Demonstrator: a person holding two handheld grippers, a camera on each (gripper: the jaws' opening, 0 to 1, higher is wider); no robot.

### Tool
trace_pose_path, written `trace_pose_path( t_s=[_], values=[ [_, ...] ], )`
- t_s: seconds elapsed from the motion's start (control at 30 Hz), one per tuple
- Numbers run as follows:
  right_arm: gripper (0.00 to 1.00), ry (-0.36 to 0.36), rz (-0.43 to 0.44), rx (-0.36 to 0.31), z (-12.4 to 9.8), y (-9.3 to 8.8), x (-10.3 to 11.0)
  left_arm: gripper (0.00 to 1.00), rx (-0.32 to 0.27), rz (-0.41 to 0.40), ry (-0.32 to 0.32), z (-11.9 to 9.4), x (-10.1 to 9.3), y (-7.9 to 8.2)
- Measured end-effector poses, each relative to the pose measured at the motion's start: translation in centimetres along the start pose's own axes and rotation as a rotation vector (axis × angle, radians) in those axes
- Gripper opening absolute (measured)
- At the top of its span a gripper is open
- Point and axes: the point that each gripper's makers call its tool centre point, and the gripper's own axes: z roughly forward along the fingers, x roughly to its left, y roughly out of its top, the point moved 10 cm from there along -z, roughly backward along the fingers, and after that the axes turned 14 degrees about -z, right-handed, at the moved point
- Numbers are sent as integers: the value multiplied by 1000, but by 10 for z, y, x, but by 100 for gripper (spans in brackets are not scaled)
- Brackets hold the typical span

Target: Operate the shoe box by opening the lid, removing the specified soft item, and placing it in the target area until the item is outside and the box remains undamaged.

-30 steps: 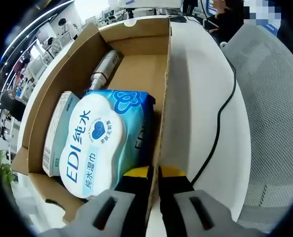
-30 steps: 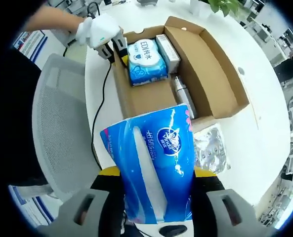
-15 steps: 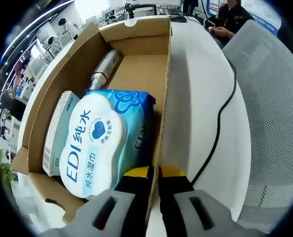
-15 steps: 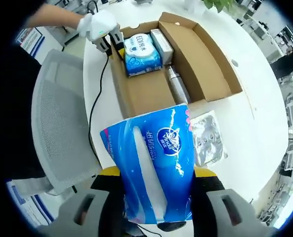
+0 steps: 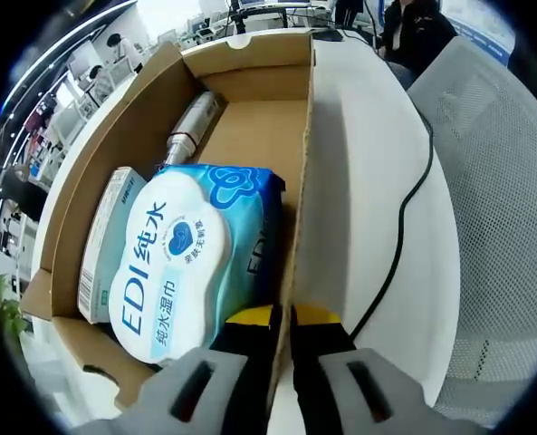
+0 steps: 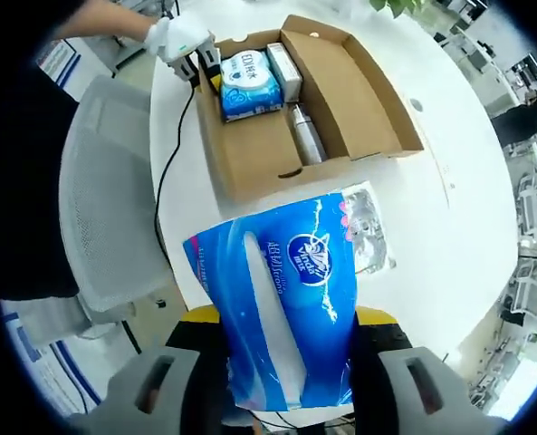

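The open cardboard shoe box (image 5: 250, 127) lies on a white table. Inside are a pale blue EDI wet-wipes pack (image 5: 186, 263), a small white carton (image 5: 105, 240) and a metal bottle (image 5: 191, 127). My left gripper (image 5: 282, 314) is shut on the top edge of the box's right wall. My right gripper (image 6: 284, 317) is shut on a blue soft tissue pack (image 6: 282, 299) and holds it high above the table, outside the box (image 6: 250, 149). In the right gripper view a gloved hand holds the left gripper (image 6: 200, 65) at the box's far corner.
A crinkled silver foil pack (image 6: 369, 231) lies on the table beside the box's open lid (image 6: 363, 86). A black cable (image 5: 404, 217) runs over the table's edge. A grey mesh chair (image 6: 100, 199) stands next to the table.
The right gripper has pulled back with the tissue pack, so the box looks smaller and farther off. The left gripper keeps its hold on the wall.
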Motion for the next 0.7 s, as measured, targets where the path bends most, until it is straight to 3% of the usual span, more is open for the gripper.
trace_pose_path(
  t_s=[0.23,0.7],
  values=[
    [50,-26,2,-6,-7,-2,-13,4,0,0,0,0,-1,0],
    [50,-45,-43,-21,7,-4,-49,4,1,-4,0,-1,0,0]
  ],
)
